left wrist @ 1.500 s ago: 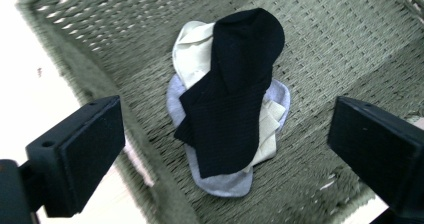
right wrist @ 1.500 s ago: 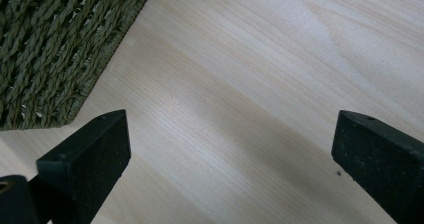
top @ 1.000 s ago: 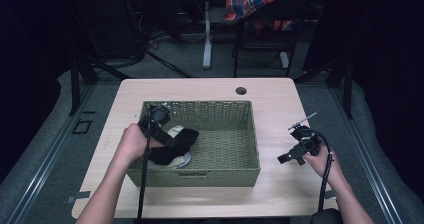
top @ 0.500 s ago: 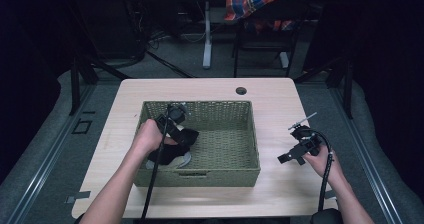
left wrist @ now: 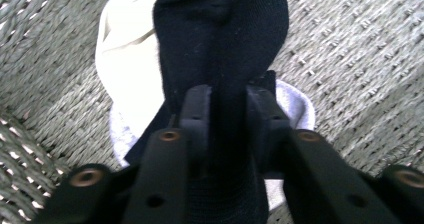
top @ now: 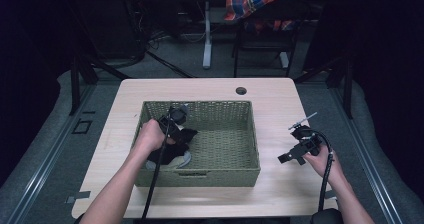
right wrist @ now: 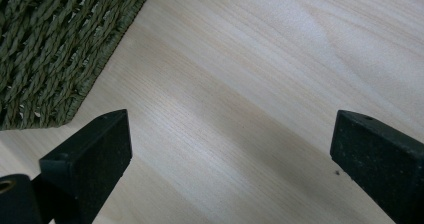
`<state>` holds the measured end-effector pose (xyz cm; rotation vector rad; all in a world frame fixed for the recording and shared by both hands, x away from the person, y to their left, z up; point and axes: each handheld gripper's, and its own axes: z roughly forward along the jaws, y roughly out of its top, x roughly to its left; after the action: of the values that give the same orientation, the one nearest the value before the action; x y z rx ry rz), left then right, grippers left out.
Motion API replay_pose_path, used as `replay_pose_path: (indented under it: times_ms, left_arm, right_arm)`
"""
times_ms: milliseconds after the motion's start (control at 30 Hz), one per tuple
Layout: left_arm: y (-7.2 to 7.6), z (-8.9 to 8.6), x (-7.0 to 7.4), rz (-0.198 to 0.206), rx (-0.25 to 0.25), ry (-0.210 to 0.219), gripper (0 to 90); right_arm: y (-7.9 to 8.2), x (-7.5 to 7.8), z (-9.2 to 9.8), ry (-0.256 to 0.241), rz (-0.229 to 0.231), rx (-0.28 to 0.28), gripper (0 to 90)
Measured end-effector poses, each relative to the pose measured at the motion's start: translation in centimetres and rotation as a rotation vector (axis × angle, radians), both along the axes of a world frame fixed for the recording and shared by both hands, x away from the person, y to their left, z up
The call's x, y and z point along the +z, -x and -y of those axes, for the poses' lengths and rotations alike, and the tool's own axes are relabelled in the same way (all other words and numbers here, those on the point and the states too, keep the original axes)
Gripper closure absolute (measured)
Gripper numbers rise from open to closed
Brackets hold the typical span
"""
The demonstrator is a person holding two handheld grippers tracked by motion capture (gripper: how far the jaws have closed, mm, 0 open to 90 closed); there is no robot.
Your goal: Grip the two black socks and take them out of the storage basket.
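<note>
Your left gripper's [left wrist: 227,114] two black jaws are pinching a black sock [left wrist: 222,44] between them, the dark knit running up out of the grip and folding over at the top of the left gripper view. Under the sock lie a cream-white piece of cloth [left wrist: 127,69] and, beneath that, a pale grey piece [left wrist: 295,109], both resting on the woven floor of the green basket [left wrist: 360,49]. You can see in the high view that your left gripper [top: 176,118] sits inside the basket [top: 220,171], toward its left half, with the black sock [top: 175,141] bunched just below it and your left hand [top: 150,134] over the basket's left wall. The pale cloth [top: 184,159] peeks out near the front-left corner of the basket floor.

Your right gripper's [right wrist: 230,149] jaws are spread wide apart with nothing between them, just bare light wood of the table [right wrist: 260,74] below. A corner of the basket [right wrist: 55,39] shows at the upper left of the right gripper view. From above, your right gripper [top: 300,144] is held over the table [top: 210,86] to the right of the basket, apart from it, with your right hand [top: 325,161] gripping it from behind and the cable looping down toward you.
</note>
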<state>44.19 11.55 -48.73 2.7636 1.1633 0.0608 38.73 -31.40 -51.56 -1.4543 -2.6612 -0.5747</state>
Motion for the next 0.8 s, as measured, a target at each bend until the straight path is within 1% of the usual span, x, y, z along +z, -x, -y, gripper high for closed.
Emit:
replay_pose_path:
  times_ms: [67,100,167,233,267,300,333,400,467,500,533,567,600,633,667,700,733,767,800]
  left_arm:
    - [0.0,-0.1,0.0,0.002,0.002,-0.001,81.5]
    - [0.0,-0.4,0.2,0.014,0.011,0.006,82.2]
    - [0.0,-0.6,0.7,0.030,0.017,0.023,82.6]
    - [0.0,-0.7,0.9,0.037,0.019,0.029,82.7]
    - [0.1,-0.9,1.6,0.053,0.028,0.048,82.8]
    - [0.2,-1.1,2.0,0.063,0.028,0.058,82.9]
    - [0.3,-1.2,2.2,0.060,0.030,0.064,82.9]
    - [0.4,-1.2,2.2,0.043,0.018,0.051,82.7]
    - [0.4,-1.1,1.7,0.019,0.009,0.026,82.3]
    - [0.5,-1.0,1.4,0.012,0.006,0.013,81.8]
    - [0.4,-1.0,1.2,0.004,0.008,0.018,81.0]
    - [0.3,-1.0,1.1,0.000,0.008,0.018,79.3]
    - [0.2,-1.0,1.0,0.002,0.008,0.017,76.4]
    - [0.1,-0.9,0.9,0.001,0.015,0.016,69.9]
    - [0.0,-0.9,0.9,-0.001,0.007,0.018,66.3]
    - [-0.1,-0.7,0.9,0.004,0.008,0.022,63.4]
    - [-0.2,-0.5,0.8,0.006,0.015,0.018,57.0]
    - [-0.2,-0.5,0.8,0.006,0.015,0.018,53.8]
    - [-0.4,-0.1,0.8,0.011,0.006,0.009,53.2]
  right_arm:
    - [0.1,-0.1,-0.1,-0.014,0.010,-0.019,3.0]
    - [0.2,-0.2,-0.2,-0.023,0.021,-0.040,3.0]
    - [0.1,-0.1,-0.1,-0.008,0.008,-0.014,3.0]
    - [0.1,-0.1,-0.1,-0.010,0.007,-0.016,3.0]
    - [0.1,-0.1,-0.1,-0.013,0.009,-0.019,3.0]
    - [0.1,-0.1,-0.1,-0.013,0.008,-0.019,3.0]
    - [0.1,-0.1,-0.1,-0.012,0.008,-0.017,3.0]
    - [0.1,-0.1,-0.1,-0.011,0.008,-0.017,3.1]
    - [0.1,-0.1,-0.1,-0.011,0.009,-0.017,3.1]
    - [0.2,-0.2,-0.2,-0.023,0.018,-0.038,3.1]
    - [0.2,-0.2,-0.3,-0.024,0.023,-0.045,3.1]
    - [0.2,-0.2,-0.2,-0.023,0.016,-0.033,3.1]
    - [0.3,-0.2,-0.3,-0.021,0.023,-0.043,3.1]
    - [0.2,-0.1,-0.1,-0.016,0.015,-0.025,3.1]
    - [0.1,0.0,-0.1,-0.007,0.008,-0.014,3.1]
    - [0.1,0.0,-0.1,-0.007,0.007,-0.013,3.1]
    - [0.1,-0.1,-0.1,-0.011,0.007,-0.016,3.1]
    - [0.3,-0.3,-0.2,-0.040,0.027,-0.053,3.1]
    - [0.2,-0.2,-0.2,-0.024,0.016,-0.033,3.1]
